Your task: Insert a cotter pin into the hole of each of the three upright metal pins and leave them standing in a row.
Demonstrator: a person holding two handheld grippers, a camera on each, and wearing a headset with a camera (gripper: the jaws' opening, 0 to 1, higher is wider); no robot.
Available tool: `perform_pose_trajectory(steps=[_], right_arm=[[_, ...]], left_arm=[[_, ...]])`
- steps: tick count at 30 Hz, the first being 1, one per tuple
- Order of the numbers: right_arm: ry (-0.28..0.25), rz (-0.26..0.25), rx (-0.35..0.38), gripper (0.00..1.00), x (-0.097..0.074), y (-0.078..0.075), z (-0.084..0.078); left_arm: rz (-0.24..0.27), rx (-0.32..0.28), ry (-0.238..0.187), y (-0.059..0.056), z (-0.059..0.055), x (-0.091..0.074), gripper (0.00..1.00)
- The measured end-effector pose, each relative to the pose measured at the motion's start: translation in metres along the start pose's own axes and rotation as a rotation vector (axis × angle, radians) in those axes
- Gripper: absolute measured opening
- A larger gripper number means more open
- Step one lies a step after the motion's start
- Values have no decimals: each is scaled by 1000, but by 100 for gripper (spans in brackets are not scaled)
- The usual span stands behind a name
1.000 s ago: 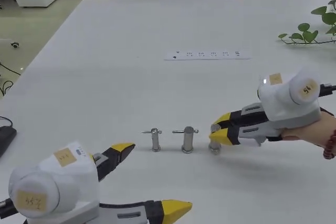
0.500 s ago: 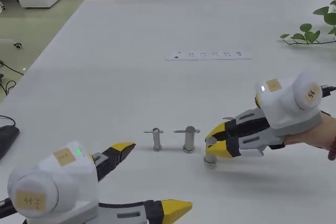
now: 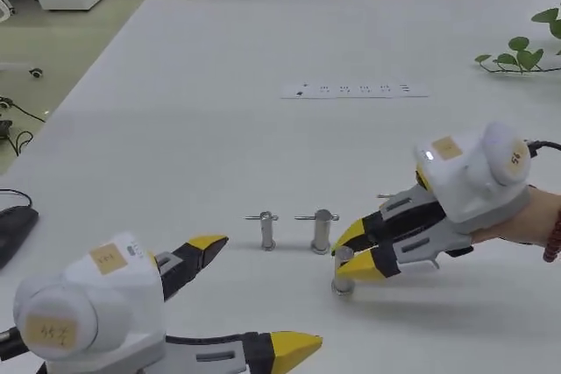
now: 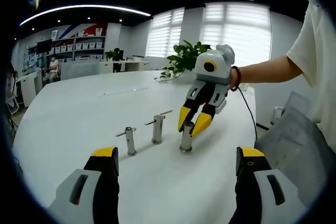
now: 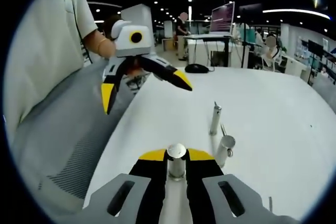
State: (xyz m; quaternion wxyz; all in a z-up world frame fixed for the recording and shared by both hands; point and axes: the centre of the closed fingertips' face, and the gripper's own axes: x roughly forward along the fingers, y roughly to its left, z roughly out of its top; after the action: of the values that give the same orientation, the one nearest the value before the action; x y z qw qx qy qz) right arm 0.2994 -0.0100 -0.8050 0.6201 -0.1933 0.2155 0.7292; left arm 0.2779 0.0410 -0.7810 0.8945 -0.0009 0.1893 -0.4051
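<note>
Two upright metal pins (image 3: 267,230) (image 3: 322,230) stand side by side on the white table (image 3: 263,129), each with a cotter pin through its top. Nearer to me than that row, a third metal pin (image 3: 341,276) is upright with my right gripper (image 3: 349,256) shut on it. The right gripper view shows this pin (image 5: 177,160) clamped between the yellow-tipped fingers (image 5: 152,156), its top bare. My left gripper (image 3: 254,295) hovers open at the lower left, apart from the pins. In the left gripper view the three pins (image 4: 129,140) (image 4: 157,128) (image 4: 186,137) stand ahead of it.
A thin loose cotter pin (image 3: 386,196) lies on the table just behind the right gripper. A white power strip (image 3: 355,90) lies farther back, a green plant (image 3: 526,50) at the far right, a black object (image 3: 13,225) at the left edge.
The right gripper has carried the third pin out of line with the other two, toward me and slightly left. The left gripper has stayed put, open.
</note>
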Motion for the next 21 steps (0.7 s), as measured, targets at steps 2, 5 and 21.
perform_pose_trajectory(steps=[2, 5, 21], right_arm=[[7, 18, -10, 14, 3, 3, 0], [13, 43, -22, 14, 6, 5, -1], [41, 77, -42, 14, 8, 8, -9]], left_arm=[[2, -1, 1, 1, 0, 0, 93], [5, -2, 2, 2, -1, -1, 92], [16, 0, 11, 4, -4, -4, 92]])
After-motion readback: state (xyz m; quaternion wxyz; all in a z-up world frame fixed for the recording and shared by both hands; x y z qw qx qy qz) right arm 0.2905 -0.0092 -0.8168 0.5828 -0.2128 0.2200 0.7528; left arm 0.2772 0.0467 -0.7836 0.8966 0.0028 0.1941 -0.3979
